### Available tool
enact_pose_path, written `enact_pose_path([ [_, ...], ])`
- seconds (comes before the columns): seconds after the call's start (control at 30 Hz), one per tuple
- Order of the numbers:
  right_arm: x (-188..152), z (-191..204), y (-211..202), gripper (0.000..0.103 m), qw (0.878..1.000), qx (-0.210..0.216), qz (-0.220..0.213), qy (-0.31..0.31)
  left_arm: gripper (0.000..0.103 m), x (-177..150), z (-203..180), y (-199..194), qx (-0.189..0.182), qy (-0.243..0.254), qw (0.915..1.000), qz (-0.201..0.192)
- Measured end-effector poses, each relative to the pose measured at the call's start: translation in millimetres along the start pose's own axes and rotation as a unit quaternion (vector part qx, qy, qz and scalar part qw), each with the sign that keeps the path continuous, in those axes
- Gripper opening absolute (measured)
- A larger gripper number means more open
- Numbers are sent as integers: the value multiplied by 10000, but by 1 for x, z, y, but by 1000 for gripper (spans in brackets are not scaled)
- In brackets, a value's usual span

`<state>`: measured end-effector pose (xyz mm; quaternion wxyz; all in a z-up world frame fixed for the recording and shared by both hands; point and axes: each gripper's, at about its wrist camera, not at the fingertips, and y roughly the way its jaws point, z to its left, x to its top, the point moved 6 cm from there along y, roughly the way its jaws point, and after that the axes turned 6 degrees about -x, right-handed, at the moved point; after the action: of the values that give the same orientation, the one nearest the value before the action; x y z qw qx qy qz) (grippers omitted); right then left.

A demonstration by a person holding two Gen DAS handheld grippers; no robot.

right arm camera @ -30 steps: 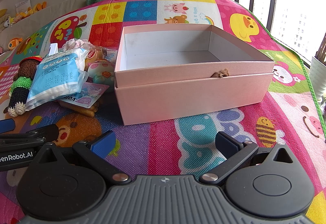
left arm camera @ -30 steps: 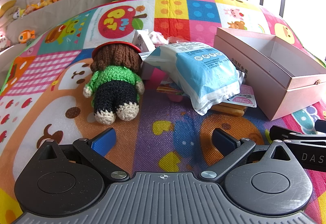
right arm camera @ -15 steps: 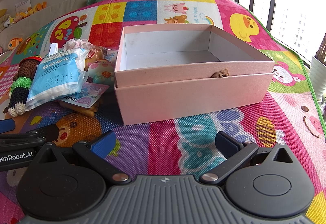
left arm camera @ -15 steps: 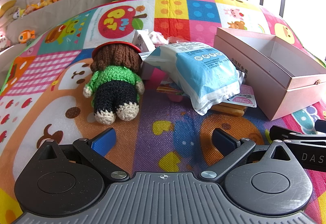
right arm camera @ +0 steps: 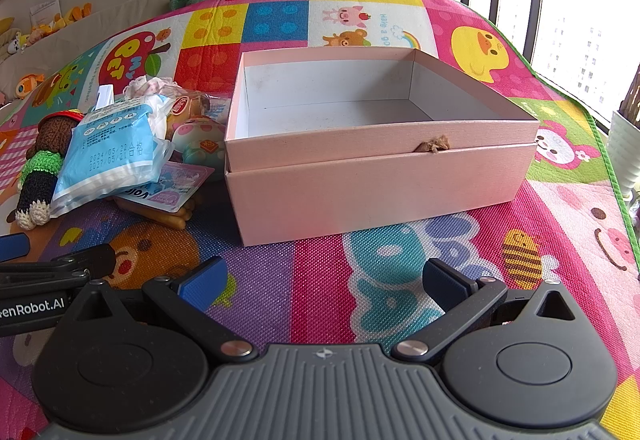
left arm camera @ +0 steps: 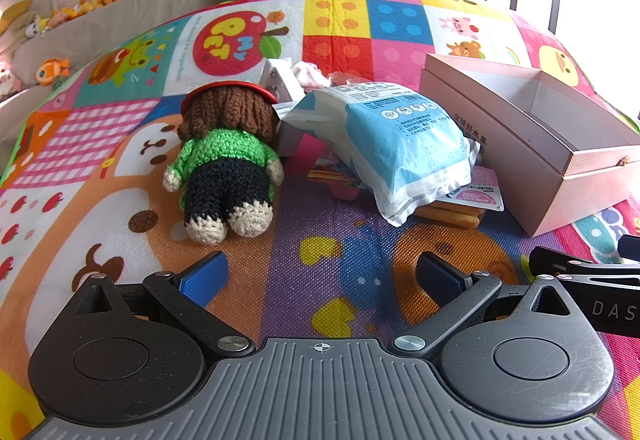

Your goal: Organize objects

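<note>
An open, empty pink box stands on the play mat; it also shows at the right of the left wrist view. Left of it lies a pile: a crochet doll face down, a blue-white pouch on top of snack packets and biscuit sticks, a small white box. The pouch and doll also show in the right wrist view. My left gripper is open and empty, short of the doll. My right gripper is open and empty, in front of the box.
The colourful play mat covers the floor. A sofa with plush toys runs along the back left. A window is at the right. A round toy and a wrapped bun lie by the box's left side.
</note>
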<state>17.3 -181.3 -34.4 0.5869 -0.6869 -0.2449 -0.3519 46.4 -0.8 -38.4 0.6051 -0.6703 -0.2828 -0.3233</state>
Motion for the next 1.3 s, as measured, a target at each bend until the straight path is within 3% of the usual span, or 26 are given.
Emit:
enact_pose_path([
  [0.87, 1, -1, 1, 103, 10000, -5, 2, 3, 103, 1, 3, -1, -54, -56, 10000, 4],
  [1.1, 3, 0, 0, 103, 9997, 174, 72, -127, 103, 2, 1, -2, -171, -32, 9995, 261],
  [1.17, 2, 8, -7, 103, 9980, 496, 220, -325, 102, -1, 1, -9, -362, -59, 9990, 256],
  [1.23, 2, 7, -10, 103, 9958, 717, 270, -495, 102, 4, 2, -23, -834, -399, 9954, 256],
  [1.3, 0, 4, -11, 103, 9943, 829, 265, -611, 102, 19, 2, -43, -998, -655, 9928, -110],
])
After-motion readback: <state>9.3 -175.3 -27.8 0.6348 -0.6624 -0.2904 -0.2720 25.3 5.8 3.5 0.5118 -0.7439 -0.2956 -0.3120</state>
